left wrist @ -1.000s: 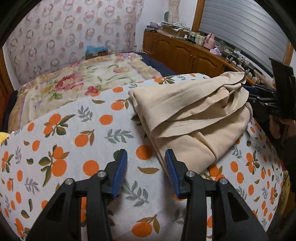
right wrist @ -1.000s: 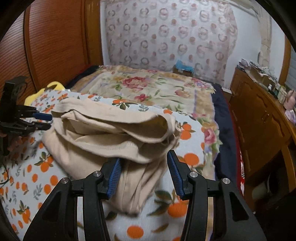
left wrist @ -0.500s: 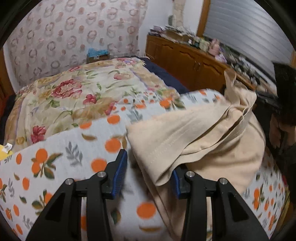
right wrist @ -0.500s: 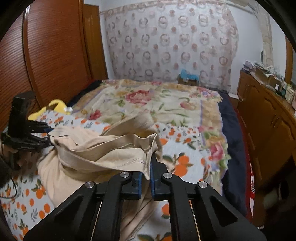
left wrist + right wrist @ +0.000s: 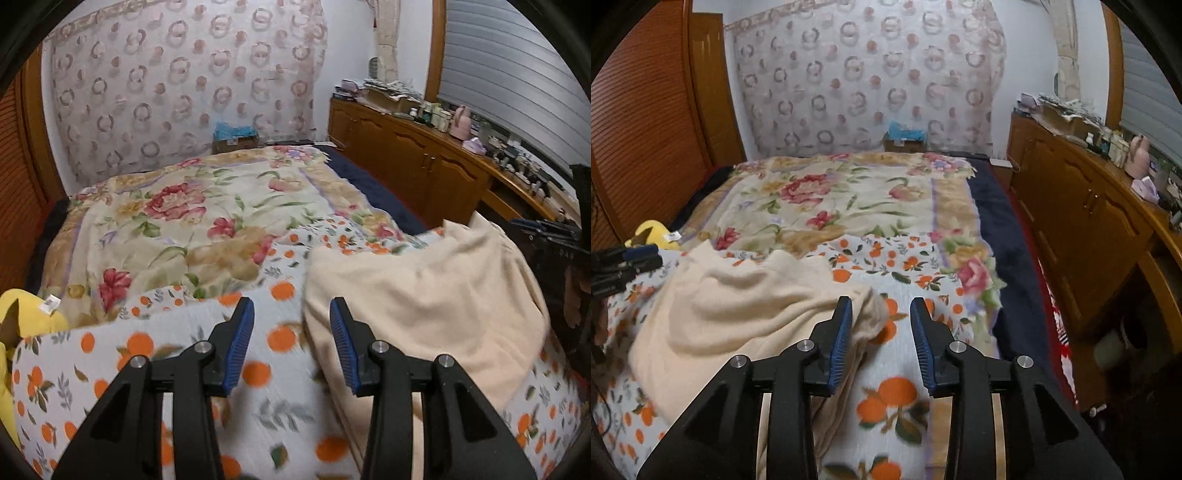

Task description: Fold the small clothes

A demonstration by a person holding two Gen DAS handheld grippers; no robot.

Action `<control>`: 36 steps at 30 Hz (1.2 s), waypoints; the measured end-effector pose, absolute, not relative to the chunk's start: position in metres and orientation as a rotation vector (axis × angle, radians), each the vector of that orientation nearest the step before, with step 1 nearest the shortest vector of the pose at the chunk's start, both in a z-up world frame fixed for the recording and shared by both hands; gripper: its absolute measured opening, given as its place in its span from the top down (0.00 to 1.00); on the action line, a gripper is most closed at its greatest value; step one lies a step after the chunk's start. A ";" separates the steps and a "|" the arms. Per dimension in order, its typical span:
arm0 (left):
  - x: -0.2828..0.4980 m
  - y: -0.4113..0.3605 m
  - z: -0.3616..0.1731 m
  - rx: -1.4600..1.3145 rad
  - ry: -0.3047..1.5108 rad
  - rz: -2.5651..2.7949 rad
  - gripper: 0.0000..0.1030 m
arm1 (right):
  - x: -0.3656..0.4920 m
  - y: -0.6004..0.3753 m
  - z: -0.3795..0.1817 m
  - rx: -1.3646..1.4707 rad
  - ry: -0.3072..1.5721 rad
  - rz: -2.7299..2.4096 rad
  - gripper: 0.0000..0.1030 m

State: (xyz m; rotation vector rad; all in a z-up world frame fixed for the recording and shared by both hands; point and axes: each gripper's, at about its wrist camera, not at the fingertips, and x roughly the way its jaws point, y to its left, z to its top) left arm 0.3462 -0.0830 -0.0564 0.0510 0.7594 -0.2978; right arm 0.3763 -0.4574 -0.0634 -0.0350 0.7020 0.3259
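The cream garment point(image 5: 738, 317) lies in a loose heap on the orange-print blanket point(image 5: 908, 266) that covers the near end of the bed, with a soft fold humped across its middle. In the right wrist view it fills the 9 o'clock half. In the left wrist view the same cloth sits toward 3 o'clock.

The right gripper point(image 5: 881, 332) has its jaws parted and opening, with nothing between them. The garment's edge lies just beside the left pad, at about 9 o'clock of the gap. The left gripper point(image 5: 291, 339) also stands part open and empty, its pads over bare blanket with the garment's near edge just beside the right pad.

The step in hand looks like letting a fold settle and lining up for the next one. To do it well, each gripper should come down on one layer's hem or corner, not on the bunched ridge, so the cloth lifts as a flat sheet. Both should take matching corners on the same side, carry them across together at an even height, and lay them edge to edge before letting go. The blanket beneath is soft and could get pinched along with the cloth.
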 end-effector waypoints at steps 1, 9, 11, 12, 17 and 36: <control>0.340 -0.084 -0.057 0.057 0.764 -0.307 0.60 | 0.369 -0.459 -0.062 -0.025 0.700 0.340 0.69; 0.303 -0.092 -0.069 0.057 0.821 -0.385 0.60 | 0.314 -0.444 -0.075 0.022 0.807 0.470 0.69; 0.300 -0.095 -0.073 0.060 0.831 -0.381 0.60 | 0.309 -0.439 -0.083 0.028 0.827 0.479 0.69; 0.300 -0.095 -0.075 0.057 0.838 -0.378 0.60 | 0.308 -0.437 -0.085 0.031 0.835 0.479 0.69; 0.302 -0.097 -0.084 0.047 0.863 -0.373 0.60 | 0.306 -0.434 -0.087 0.051 0.832 0.542 0.96; 0.320 -0.098 -0.070 0.030 0.837 -0.402 0.60 | 0.317 -0.443 -0.059 0.009 0.728 0.379 0.45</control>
